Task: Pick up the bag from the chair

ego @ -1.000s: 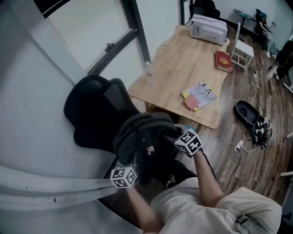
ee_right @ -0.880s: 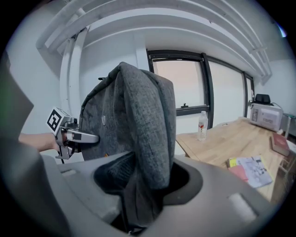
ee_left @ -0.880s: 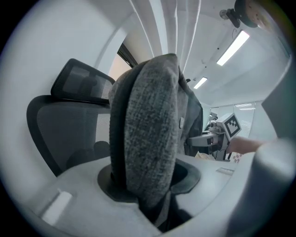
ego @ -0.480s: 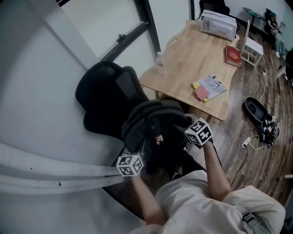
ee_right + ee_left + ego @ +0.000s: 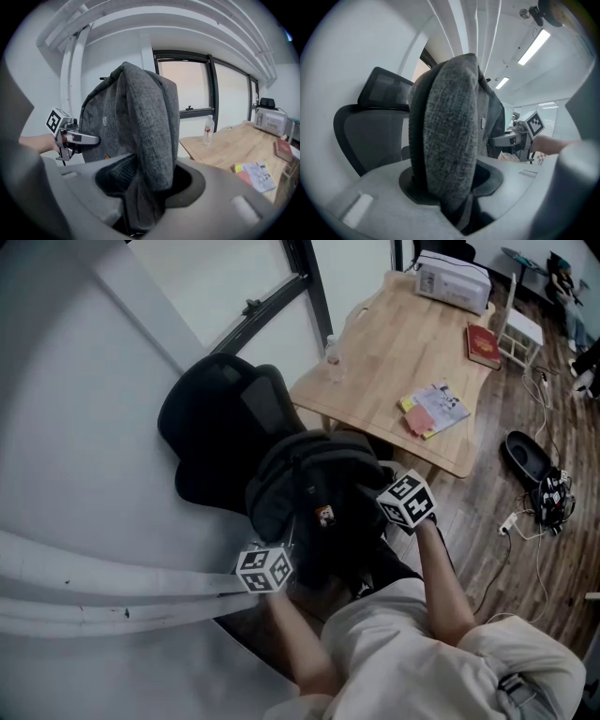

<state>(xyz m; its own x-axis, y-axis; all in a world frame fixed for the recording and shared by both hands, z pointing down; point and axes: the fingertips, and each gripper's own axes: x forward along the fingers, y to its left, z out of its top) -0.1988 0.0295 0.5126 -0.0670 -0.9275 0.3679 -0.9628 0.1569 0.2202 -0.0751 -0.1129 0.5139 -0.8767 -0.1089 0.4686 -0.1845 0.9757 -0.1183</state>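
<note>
A dark grey backpack (image 5: 314,498) hangs in front of the black office chair (image 5: 220,437), held from both sides. My left gripper (image 5: 274,559) is shut on a padded grey fold of the bag (image 5: 445,140), which fills the gap between its jaws. My right gripper (image 5: 392,510) is shut on another grey fold of the bag (image 5: 145,122) at the opposite side. Each gripper view shows the other gripper across the bag: the right gripper (image 5: 520,136) and the left gripper (image 5: 70,136). The chair's mesh back (image 5: 370,136) stands behind the bag.
A low wooden table (image 5: 394,362) stands just right of the chair with a water bottle (image 5: 333,357), papers (image 5: 433,409), a red book (image 5: 484,345) and a white appliance (image 5: 453,282). Cables (image 5: 548,498) lie on the wood floor. White rails (image 5: 94,587) run at my left.
Both grippers have risen a little together with the bag still gripped in them. The jaws have not changed.
</note>
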